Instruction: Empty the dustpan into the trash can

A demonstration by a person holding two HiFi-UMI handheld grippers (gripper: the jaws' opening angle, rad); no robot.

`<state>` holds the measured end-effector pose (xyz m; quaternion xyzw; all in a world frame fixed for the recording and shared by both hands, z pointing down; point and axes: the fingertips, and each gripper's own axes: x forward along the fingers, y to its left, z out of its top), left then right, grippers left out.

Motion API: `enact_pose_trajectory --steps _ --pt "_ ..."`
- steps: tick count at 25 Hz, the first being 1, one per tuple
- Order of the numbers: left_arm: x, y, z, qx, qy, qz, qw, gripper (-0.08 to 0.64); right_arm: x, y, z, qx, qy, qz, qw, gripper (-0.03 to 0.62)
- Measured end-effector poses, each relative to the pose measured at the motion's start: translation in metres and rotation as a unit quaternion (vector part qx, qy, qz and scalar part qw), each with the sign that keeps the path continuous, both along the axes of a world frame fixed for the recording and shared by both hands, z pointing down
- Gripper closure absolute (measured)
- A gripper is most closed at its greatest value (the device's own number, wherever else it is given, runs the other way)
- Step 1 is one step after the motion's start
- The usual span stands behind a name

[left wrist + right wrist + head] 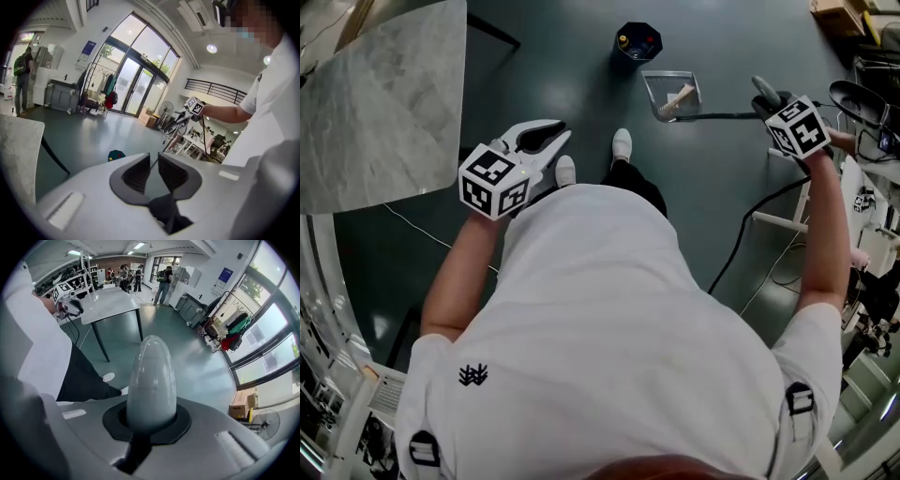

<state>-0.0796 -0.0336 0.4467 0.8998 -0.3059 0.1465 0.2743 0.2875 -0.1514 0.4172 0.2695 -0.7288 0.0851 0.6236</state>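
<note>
My R gripper point(766, 96) is clamped on the dustpan point(672, 94) handle's smooth grey grip point(151, 380); light, stiff, prob. swingy. L gripper point(153, 174) barely apart, empty.

Trash can point(637, 43): standing on the floor point(562, 56) at the top centre of the head view.
Dustpan point(671, 92): sitting just below and right of the trash can in the frame, near it.
Scrap point(682, 97): lying inside the dustpan.
Handle point(722, 116): running rightward from the dustpan into the right gripper point(766, 97), ending between its jaws.
Left gripper point(546, 139): hovering left of centre, well apart from the dustpan.
Table point(375, 94): filling the upper left.
Shoes point(622, 143): standing at centre, between both grippers, below the trash can.
Cable point(750, 234): trailing over the floor, lower right.
</note>
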Motion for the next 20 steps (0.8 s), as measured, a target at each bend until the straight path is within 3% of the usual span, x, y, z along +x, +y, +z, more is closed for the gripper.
enact_pose_trajectory --steps 6,11,16,20 --pt "-0.009 -0.053 0.01 -0.019 0.0 -0.067 0.9975 0.446 -0.005 -0.102 0.011 -0.007 0.02 -0.051 0.998 0.574" --pt "0.001 -0.1 0.005 -0.013 -0.012 -0.105 0.9943 0.446 -0.013 -0.17 0.023 -0.023 0.049 -0.12 0.991 0.574" --pt "0.015 -0.134 0.004 -0.017 -0.001 -0.152 0.9883 0.446 -0.034 -0.214 0.05 -0.048 0.104 -0.217 0.969 0.574" --pt "0.015 -0.15 0.005 -0.015 -0.002 -0.181 0.9834 0.446 -0.044 -0.24 0.073 -0.07 0.157 -0.28 0.944 0.575"
